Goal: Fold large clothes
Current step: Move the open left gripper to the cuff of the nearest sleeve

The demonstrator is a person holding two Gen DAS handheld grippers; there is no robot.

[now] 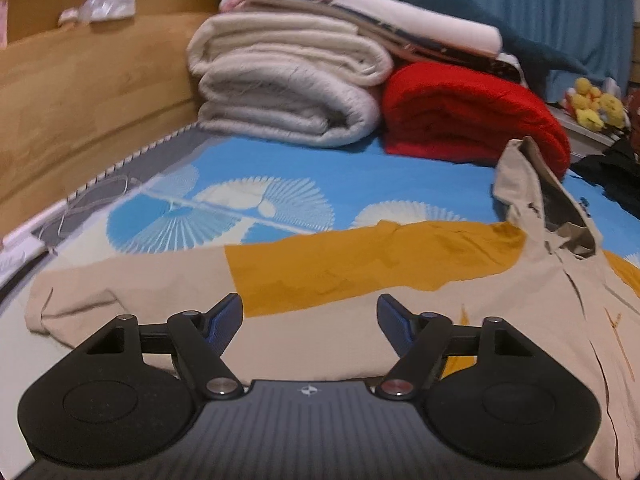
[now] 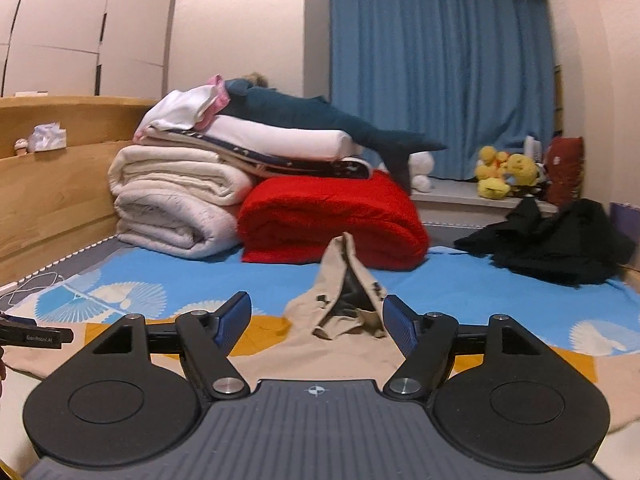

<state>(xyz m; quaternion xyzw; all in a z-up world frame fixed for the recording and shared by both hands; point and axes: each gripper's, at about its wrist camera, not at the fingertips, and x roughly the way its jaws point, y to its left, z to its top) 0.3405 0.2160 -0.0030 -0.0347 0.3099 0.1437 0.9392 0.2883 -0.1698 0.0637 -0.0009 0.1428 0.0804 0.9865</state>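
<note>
Faintly, "GenRobot.AI" was read on the left gripper (image 2: 36, 334); both it and the right gripper (image 2: 316, 320) were spread, empty, above the jacket (image 1: 360, 272).

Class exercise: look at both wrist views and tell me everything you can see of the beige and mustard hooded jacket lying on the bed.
The beige and mustard jacket lies spread on the blue patterned bedsheet, looking like thin woven cloth, lightly creased. One sleeve stretches out to the left in the left wrist view, mustard near the body, beige toward the cuff. Its beige hood stands up in a peak, open, with a darker lining. Both grippers hover open above it; nothing grips it.
</note>
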